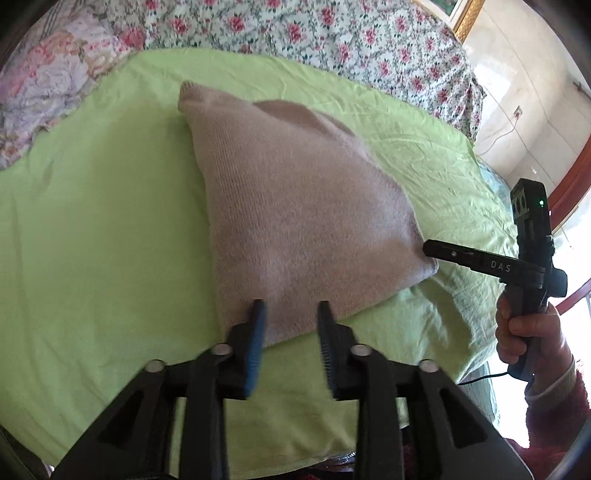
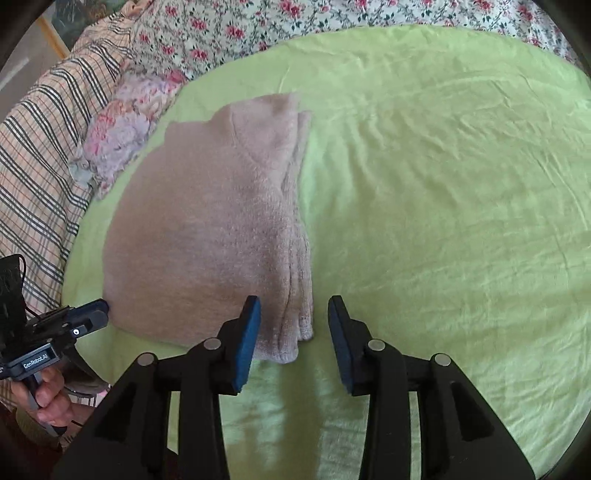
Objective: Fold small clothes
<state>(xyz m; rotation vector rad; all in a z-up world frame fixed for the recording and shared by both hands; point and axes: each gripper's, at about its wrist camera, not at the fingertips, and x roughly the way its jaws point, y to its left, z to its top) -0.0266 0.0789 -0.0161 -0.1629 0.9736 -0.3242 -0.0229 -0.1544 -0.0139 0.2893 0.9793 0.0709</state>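
Left tongs [image 1: 291,308]: jaws parted, blue pads either side of the near hem, nothing pinched.
Right tongs [image 2: 293,302]: jaws parted too, hanging over the near right corner of the garment; pads not pressing on it, as far as shows.

The task's thing: fuzzy beige-pink knitted sweater [image 1: 295,206], already folded into a narrow stack, lying flat on the light green bed sheet [image 1: 92,229] towards the near edge of the bed. Long axis runs away from both tongs, near hem to far collar end. Layered fold edges lie along its right side [image 2: 295,221].

Both tongs sit at the near short end, about equally close. Judgement: the next fold likely carries this near end up to the far end.

Beyond: flowered bedspread [image 1: 332,33].
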